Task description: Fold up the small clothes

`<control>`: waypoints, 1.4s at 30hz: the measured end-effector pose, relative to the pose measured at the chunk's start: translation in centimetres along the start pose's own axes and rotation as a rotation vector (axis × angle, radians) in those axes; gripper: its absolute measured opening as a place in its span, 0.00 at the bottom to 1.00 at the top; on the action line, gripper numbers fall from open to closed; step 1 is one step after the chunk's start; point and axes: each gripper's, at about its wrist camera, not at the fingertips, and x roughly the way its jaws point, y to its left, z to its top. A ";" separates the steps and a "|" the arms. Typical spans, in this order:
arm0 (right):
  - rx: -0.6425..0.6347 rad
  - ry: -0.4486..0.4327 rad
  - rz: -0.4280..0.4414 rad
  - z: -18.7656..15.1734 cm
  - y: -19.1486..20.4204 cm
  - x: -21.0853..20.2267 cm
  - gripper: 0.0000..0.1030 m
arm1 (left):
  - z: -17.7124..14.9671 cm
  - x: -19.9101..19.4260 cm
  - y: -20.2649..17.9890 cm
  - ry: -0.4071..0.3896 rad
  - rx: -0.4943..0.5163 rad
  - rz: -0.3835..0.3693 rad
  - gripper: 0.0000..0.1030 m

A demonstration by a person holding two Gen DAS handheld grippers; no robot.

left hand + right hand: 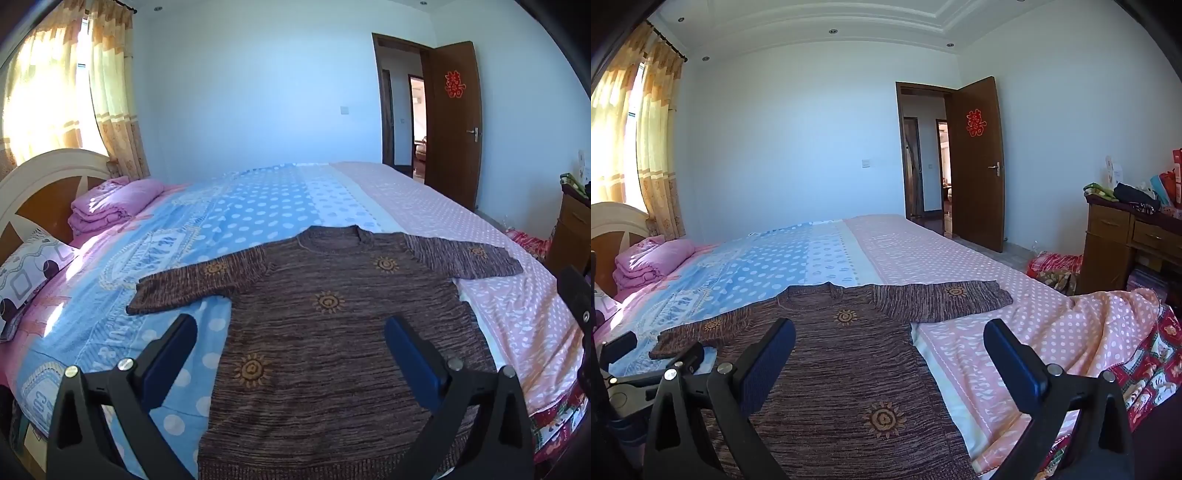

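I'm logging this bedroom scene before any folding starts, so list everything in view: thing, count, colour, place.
sweater: 1, brown with orange suns, spread flat on bed
bedspread: 1, blue and pink dotted, covering bed
folded quilt: 1, pink, by headboard
pillow: 1, patterned, left edge
curtains: yellow, at window
door: 1, brown, open
cabinet: 1, brown, cluttered, right
left gripper: black, open above sweater
right gripper: black, open above sweater's edge

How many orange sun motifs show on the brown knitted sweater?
5 on the brown knitted sweater: one on each sleeve, three on the body. The grippers may hide more.
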 end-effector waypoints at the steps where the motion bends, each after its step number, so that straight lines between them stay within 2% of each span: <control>1: -0.004 -0.004 -0.001 -0.1 -0.3 -0.1 0.99 | 0.0 -0.1 0.0 0.006 -0.001 0.004 0.96; 4: -0.021 -0.010 -0.013 0.0 0.3 -0.2 0.99 | -0.3 -1.1 -0.3 0.005 -0.005 0.001 0.95; 7: -0.028 -0.011 -0.017 0.0 0.3 -0.3 0.99 | 0.1 0.4 -0.7 0.068 -0.001 -0.014 0.95; 10: -0.032 -0.003 -0.022 0.0 0.4 -0.2 0.99 | -0.3 0.3 0.0 0.036 -0.018 -0.016 0.95; 18: -0.025 -0.008 -0.026 -0.1 0.4 -0.2 0.99 | -0.4 0.1 -0.8 0.024 0.002 -0.003 0.95; 42: -0.029 0.009 -0.024 -0.4 0.5 0.0 0.99 | -0.8 0.4 -1.1 0.047 -0.006 -0.020 0.96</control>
